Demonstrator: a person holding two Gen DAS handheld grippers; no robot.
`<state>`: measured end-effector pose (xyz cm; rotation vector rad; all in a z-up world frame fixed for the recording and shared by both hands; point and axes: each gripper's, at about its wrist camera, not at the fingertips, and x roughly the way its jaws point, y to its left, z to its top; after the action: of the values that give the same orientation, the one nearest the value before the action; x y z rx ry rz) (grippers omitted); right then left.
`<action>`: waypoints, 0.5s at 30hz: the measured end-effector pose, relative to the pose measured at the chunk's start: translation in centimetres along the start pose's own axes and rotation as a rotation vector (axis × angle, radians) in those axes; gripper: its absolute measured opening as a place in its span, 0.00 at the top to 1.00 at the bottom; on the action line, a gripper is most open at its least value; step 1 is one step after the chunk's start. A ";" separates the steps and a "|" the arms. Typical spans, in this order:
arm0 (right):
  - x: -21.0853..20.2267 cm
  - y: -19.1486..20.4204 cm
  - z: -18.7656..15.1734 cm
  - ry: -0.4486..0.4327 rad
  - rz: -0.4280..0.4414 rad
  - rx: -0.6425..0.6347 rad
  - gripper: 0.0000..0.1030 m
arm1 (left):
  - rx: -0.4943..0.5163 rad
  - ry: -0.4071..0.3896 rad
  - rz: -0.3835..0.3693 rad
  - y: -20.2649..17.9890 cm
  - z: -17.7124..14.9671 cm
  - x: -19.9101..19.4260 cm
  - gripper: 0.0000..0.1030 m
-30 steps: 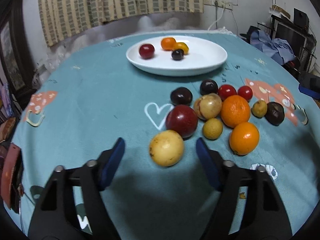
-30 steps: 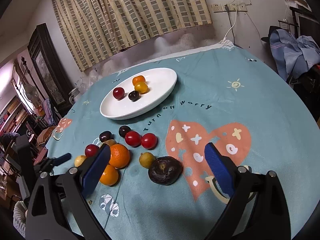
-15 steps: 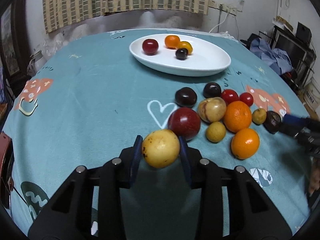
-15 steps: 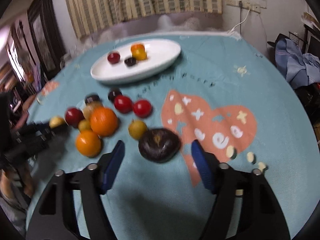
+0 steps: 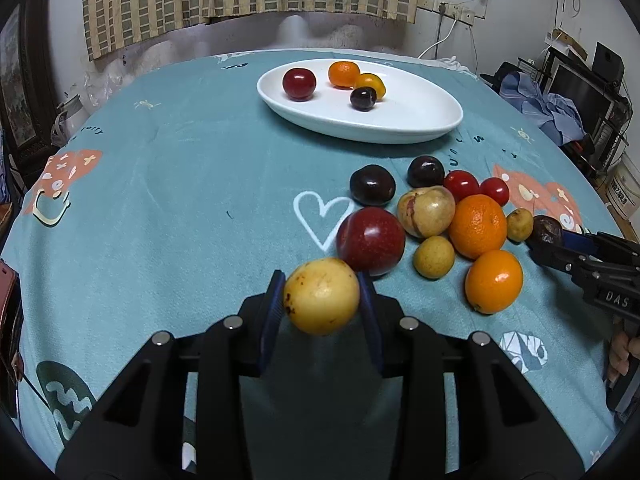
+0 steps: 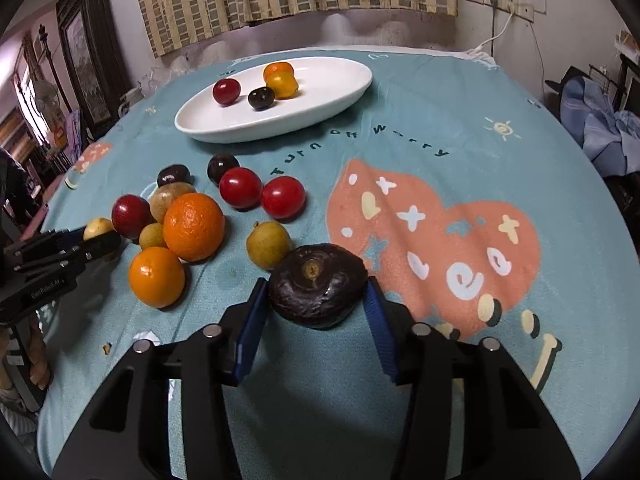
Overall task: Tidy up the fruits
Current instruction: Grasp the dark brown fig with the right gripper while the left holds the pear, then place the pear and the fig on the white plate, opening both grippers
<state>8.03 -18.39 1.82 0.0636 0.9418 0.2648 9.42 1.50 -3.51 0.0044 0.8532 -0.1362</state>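
Note:
My left gripper (image 5: 322,308) is shut on a round yellow fruit (image 5: 321,295), held just in front of a red plum (image 5: 371,241). My right gripper (image 6: 316,312) is shut on a dark wrinkled fruit (image 6: 318,290) at the edge of the fruit pile. The pile on the teal cloth holds two oranges (image 5: 477,226), red tomatoes (image 6: 240,187), dark plums (image 5: 372,185) and small yellow fruits (image 6: 268,243). A white oval plate (image 5: 400,120) at the back holds a red plum, two small oranges and a dark plum.
The teal tablecloth (image 5: 180,184) covers a round table with printed hearts and a salmon patch (image 6: 432,216). Curtains and a wall stand behind. Clothes and a shelf (image 5: 560,112) lie off the right edge. Each gripper shows in the other's view.
Both grippers were open a second ago. The left closed on the yellow fruit. The right moved in to the dark wrinkled fruit and closed on it.

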 end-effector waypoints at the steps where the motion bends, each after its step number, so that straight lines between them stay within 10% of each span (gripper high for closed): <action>1: -0.1 0.0 0.0 -0.004 0.004 0.001 0.55 | -0.006 -0.002 -0.004 0.1 0.0 0.0 0.64; 15: -5.6 0.5 4.7 -0.200 0.071 0.005 0.55 | 0.010 -0.136 -0.023 -0.6 4.2 -3.5 0.64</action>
<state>8.58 -18.98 9.07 0.1264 0.7418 0.3158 10.20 1.10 1.95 -0.0055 0.7172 -0.1609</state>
